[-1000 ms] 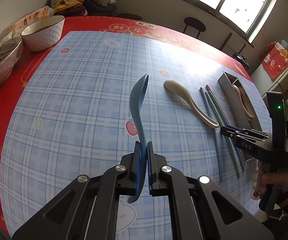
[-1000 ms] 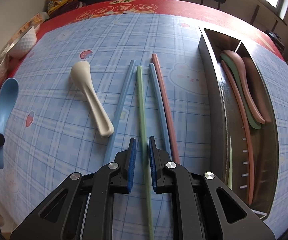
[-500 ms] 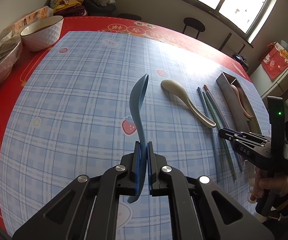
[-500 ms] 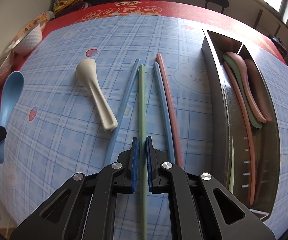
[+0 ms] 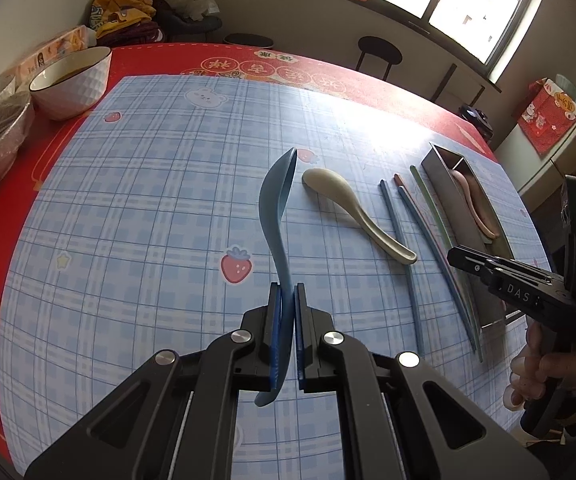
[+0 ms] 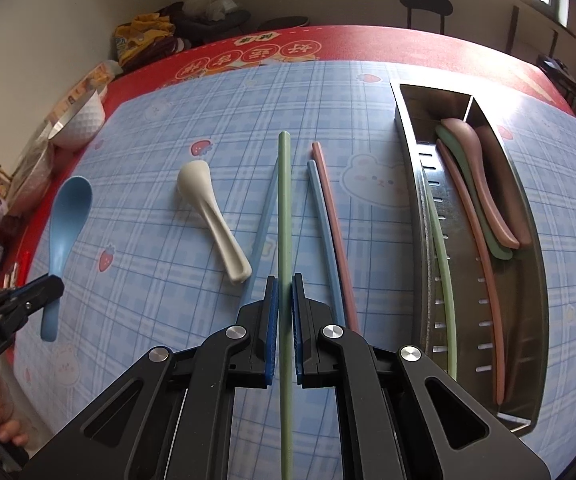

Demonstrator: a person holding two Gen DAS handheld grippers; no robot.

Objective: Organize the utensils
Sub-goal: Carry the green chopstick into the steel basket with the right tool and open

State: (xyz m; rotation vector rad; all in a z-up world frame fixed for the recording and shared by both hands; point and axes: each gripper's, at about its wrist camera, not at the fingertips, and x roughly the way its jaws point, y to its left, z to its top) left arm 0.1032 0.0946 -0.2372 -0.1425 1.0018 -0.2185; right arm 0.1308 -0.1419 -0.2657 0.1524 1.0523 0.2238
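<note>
We saw blue plaid cloth (image 6: 367,112) over red table (image 5: 68,152), window behind. White bowl (image 5: 72,80) at far edge. Left gripper (image 5: 286,332) clamped blue spoon (image 5: 276,208), right gripper (image 6: 284,320) clamped green chopstick (image 6: 284,208). Cream spoon (image 6: 212,212) and three chopsticks lay beside steel tray (image 6: 419,184) holding pink utensils.

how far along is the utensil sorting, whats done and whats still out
Roughly halfway. Done: the metal tray already holds a pink spoon, a green spoon, a pink chopstick and a green chopstick. In hand: the left gripper is shut on the blue spoon, and the right gripper is shut on a second green chopstick. Left on the table: the cream spoon, two blue chopsticks and a pink one.
</note>
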